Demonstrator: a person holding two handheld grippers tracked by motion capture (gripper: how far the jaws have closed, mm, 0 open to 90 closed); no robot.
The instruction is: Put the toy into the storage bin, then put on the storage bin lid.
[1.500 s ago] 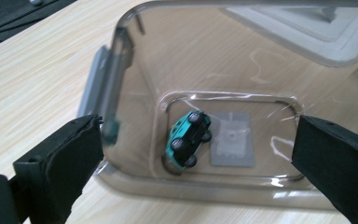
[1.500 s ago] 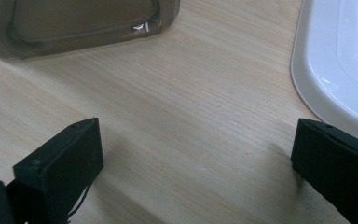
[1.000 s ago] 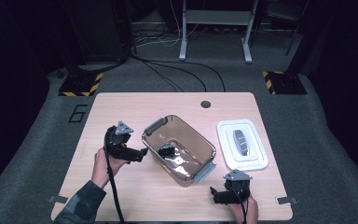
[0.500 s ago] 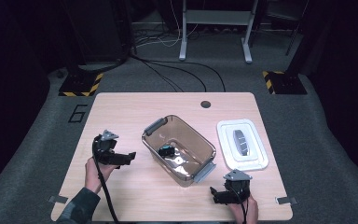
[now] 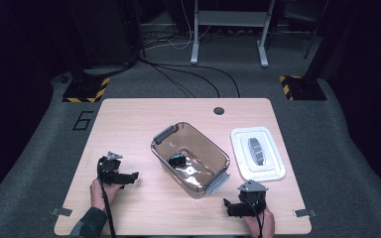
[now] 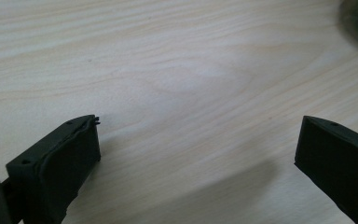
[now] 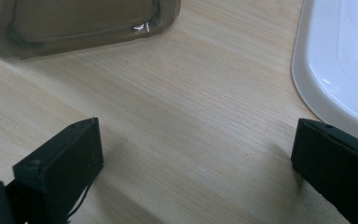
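— Well, both claws idle: left claw [image 5: 129, 177] gaping over bare worktop [image 5: 129, 124], right claw [image 5: 230, 208] spread wide, nothing gripped.

— And the tub [image 5: 191, 158]?

— Ahead-left of the right claw, a dark item [image 5: 177, 160] inside; white lid [image 5: 257, 153] ahead-right, off. Closing looks undone. Room aplenty beside each claw.

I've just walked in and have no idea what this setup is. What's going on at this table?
A person sits at a wooden table with a two-jaw gripper in each hand. Right now neither tool holds anything: the left gripper and the right gripper both rest near the table's near edge with jaws open. Between them stands a clear brownish container, its lid off, with a small dark object inside. The white lid lies flat beside it, on the person's right.
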